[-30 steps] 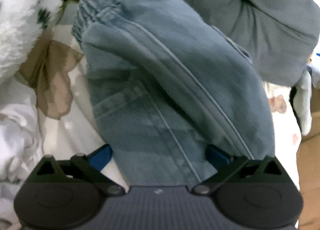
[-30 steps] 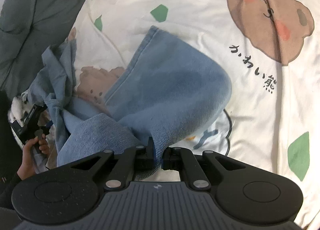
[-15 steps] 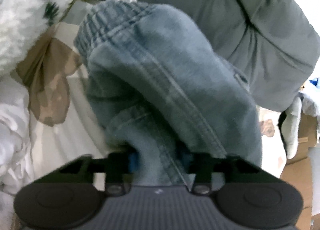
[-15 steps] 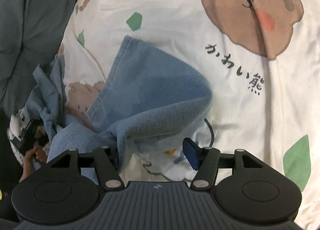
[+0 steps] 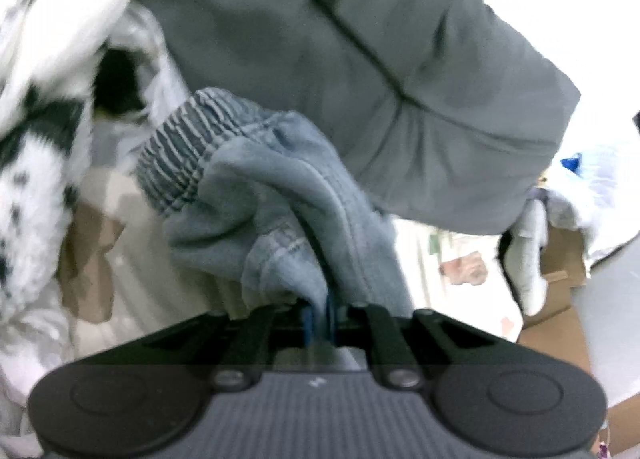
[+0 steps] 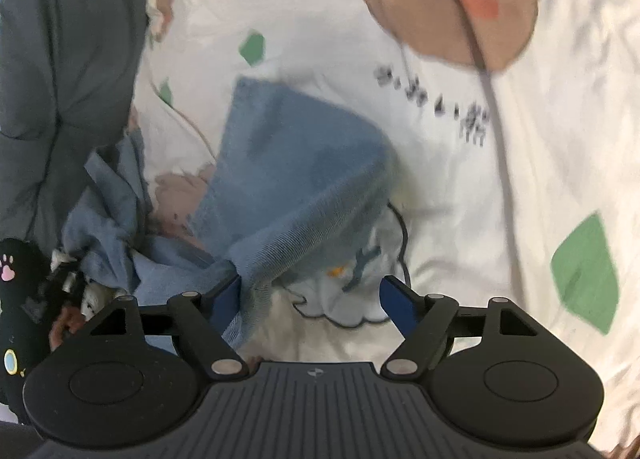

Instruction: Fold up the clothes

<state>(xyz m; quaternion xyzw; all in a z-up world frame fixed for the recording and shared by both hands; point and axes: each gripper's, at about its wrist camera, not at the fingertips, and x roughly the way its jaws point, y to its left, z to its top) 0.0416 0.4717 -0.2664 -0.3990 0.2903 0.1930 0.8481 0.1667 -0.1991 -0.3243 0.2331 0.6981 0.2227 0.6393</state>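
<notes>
We see the bear-print bedsheet (image 6: 460,187) spread wide, a grey jacket (image 5: 380,71) at its edge. On it lie the blue jeans (image 6: 296,179), bunched. Our left gripper (image 5: 318,317) pinches their denim near the waistband; our right gripper (image 6: 312,299) stands spread, fabric draped against one finger.

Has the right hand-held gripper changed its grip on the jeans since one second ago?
Yes. The right hand-held gripper was clamped on the jeans hem; now its jaws stand wide apart, the cloth only draped against one finger over the bear-print sheet.
</notes>
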